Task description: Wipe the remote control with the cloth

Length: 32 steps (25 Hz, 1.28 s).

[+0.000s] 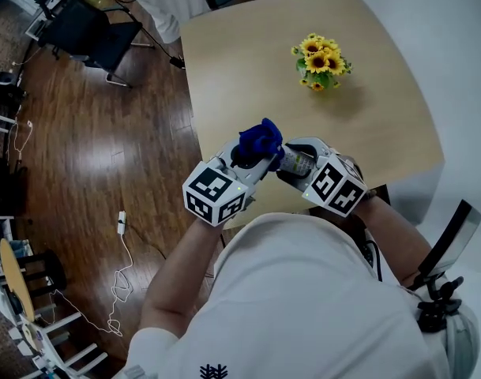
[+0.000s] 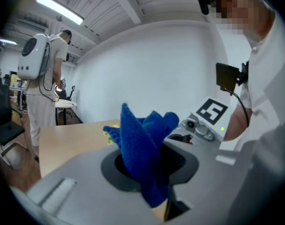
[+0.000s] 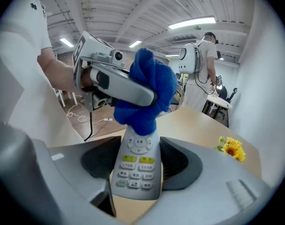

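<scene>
Mid-wipe. Left gripper (image 1: 254,158) clamped on blue cloth (image 3: 144,95). Cloth on top end of remote control (image 3: 135,170), 12 o'clock of keypad. Right gripper (image 1: 294,163) pinches remote's sides. Keypad probably left to wipe.

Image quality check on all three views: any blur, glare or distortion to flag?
Head view: even light, sharp, with a soft shadow by the flowers. Left gripper view: strong fisheye, dark corners, and the cloth looks soft up close. Right gripper view: same fisheye, the ceiling strip light is blown out, and the remote keys are in focus.
</scene>
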{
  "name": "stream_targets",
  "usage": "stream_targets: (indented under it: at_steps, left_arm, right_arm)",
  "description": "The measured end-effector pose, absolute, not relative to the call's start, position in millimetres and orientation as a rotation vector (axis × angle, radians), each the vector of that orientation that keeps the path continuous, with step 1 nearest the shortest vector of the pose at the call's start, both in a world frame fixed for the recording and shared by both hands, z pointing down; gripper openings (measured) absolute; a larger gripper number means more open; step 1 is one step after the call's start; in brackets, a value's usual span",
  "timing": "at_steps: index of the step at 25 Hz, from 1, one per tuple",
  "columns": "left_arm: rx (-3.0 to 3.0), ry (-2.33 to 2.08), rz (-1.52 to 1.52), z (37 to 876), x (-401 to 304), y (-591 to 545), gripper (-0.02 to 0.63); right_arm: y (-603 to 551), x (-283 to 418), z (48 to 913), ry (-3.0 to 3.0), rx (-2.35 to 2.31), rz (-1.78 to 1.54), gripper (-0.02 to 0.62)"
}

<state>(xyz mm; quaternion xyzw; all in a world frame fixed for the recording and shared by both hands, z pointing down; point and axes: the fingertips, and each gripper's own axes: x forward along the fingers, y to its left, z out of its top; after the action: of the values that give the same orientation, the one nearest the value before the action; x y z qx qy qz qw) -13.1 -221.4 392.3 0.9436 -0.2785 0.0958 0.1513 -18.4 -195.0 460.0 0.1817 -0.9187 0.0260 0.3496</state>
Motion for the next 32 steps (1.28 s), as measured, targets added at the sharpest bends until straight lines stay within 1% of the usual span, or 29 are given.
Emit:
stream_targets:
  at_steps: [5,9,13,17,21,26,32]
  left_arm:
    - [2.67,-0.954,0.295,395.4,-59.3,-242.9,0.109]
    - [2.663,-1.029,0.313,392.5,-78.2,-249.1,0.109]
    - [2.716,-0.965,0.266,372.2,-58.8,-238.0,0.109]
    - [2.778,-0.749,0.214,357.9,-1.8,-213.5,0.109]
    - [2.8,-0.597,0.255,360.6,39.1,-195.1,0.109]
    - [2.79,-0.602,0.284,370.2,37.8,-193.5,0.107]
    - [2.743,-0.732,0.307,383.6,-4.6,-209.0,0.107]
  right_arm:
    - [-197.6,-12.2,460.7,-2.383,0.489,0.075,0.259]
    - [-198.1,-8.6,462.3,-2.38,0.496,0.086,0.258]
    - [-200.4,-13.6,459.7,-2.383,0.497,0.093,0.259]
    - [-202.4,-21.5,457.3,-2.397,0.474,0.068,0.259]
    - [-200.2,-29.8,449.1,-2.393,0.444,0.008,0.258]
    - [-194.7,-31.1,449.7,-2.399,0.432,0.004,0.259]
    - [-193.3,-25.4,451.5,-2.396,0.441,0.01,0.258]
